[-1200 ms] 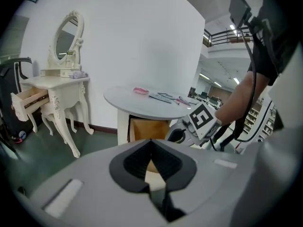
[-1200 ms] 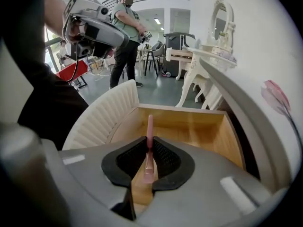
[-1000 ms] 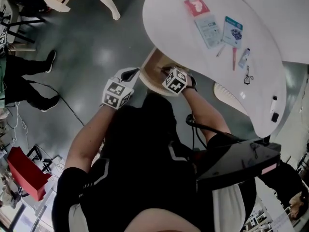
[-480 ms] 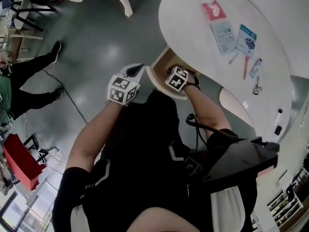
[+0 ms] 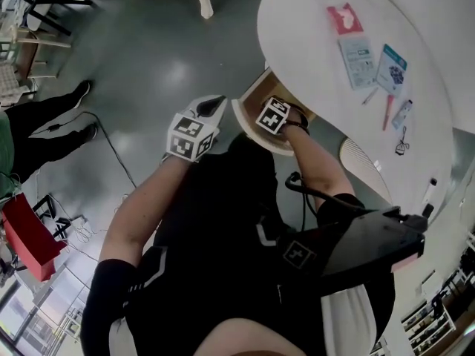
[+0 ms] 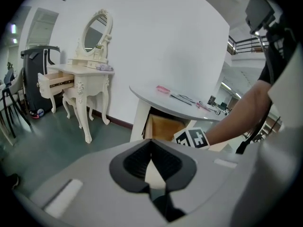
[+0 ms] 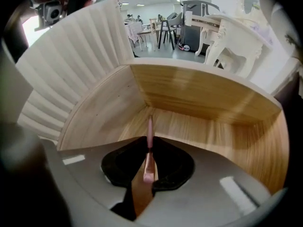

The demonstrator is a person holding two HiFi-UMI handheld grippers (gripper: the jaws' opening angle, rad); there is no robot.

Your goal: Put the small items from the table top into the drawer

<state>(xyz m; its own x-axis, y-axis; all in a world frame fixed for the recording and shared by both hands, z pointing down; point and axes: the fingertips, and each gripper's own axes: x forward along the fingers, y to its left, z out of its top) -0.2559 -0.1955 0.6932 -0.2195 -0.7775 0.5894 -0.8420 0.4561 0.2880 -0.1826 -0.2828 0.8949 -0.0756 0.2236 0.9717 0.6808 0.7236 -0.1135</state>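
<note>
White round table top (image 5: 312, 43) over a glossy grey-green floor (image 5: 148, 65). The wood drawer (image 5: 250, 127) is pulled out from under the table edge. On the top, well beyond the drawer: pink packet (image 5: 344, 18), white packet (image 5: 358, 52), blue-white card (image 5: 391, 69), pink pen (image 5: 388, 112), small tube (image 5: 403, 113), scissors (image 5: 401, 141). A cable (image 5: 111, 154) runs across the floor well apart from the drawer. A standing person's legs (image 5: 44, 117) are farther out on that side.

R gripper (image 7: 149, 150) is inside the drawer, jaws clenched on a thin pink stick (image 7: 150, 126). The stick runs lengthwise btwn the pads, its tip poking past them toward the drawer's back wall. It's above the drawer floor; can't tell if it touches.

L gripper (image 5: 214, 104) is just beside the drawer, outside it, tips pressed together w/ nothing btwn them.

Head view shows only the R marker cube over the drawer, not the stick. R gripper view shows the grasp, the drawer's curved wood walls and a white ribbed panel (image 7: 80, 46) beside the drawer. Only the L gripper view shows a cream dressing table w/ oval mirror (image 6: 90, 74), far from the drawer by a white wall.
</note>
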